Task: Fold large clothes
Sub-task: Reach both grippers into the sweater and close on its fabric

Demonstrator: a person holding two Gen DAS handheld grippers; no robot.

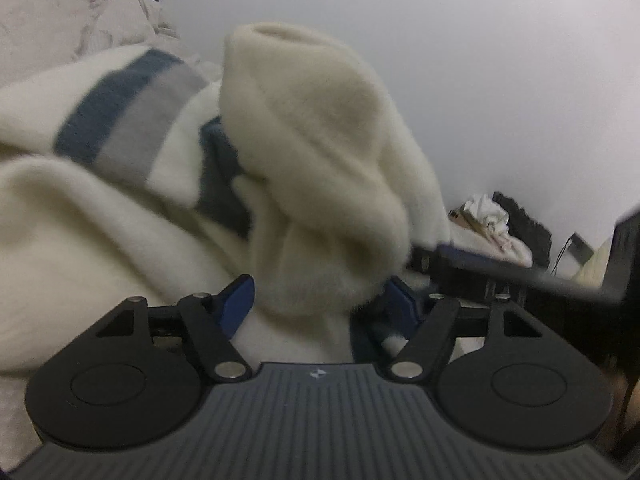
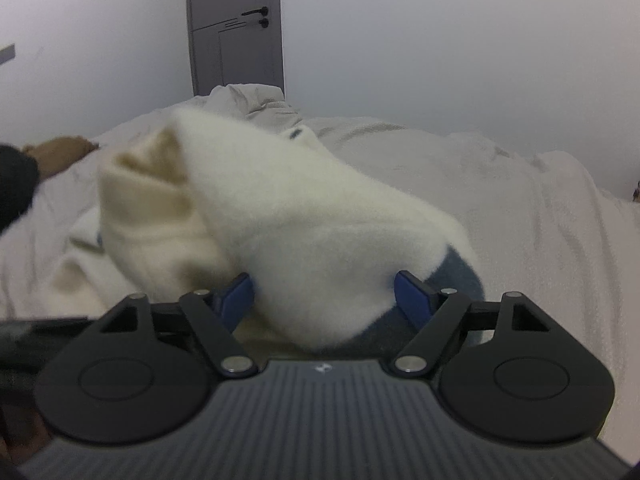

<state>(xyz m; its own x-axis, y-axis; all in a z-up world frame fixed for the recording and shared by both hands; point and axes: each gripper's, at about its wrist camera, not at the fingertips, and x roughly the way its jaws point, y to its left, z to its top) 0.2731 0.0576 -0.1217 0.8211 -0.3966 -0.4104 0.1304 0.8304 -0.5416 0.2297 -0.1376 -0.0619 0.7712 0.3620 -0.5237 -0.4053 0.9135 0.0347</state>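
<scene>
A plain pale grey wall (image 2: 440,40) rises behind the bed covered in rumpled off-white bedding (image 2: 500,184), with a grey panelled door (image 2: 236,28) bearing a black lever handle (image 2: 256,12) set in it beyond the bed's far end.

Sweater (image 1: 328,168): fluffy cream knit, matt, navy and grey bands. Bed sheet (image 2: 500,200): matt off-white cloth, wrinkled. Left hand-held gripper (image 1: 320,300): matt black plastic, ribbed housing, shiny metal pins, blue pads (image 1: 238,300). Door (image 2: 236,28): smooth grey.
</scene>
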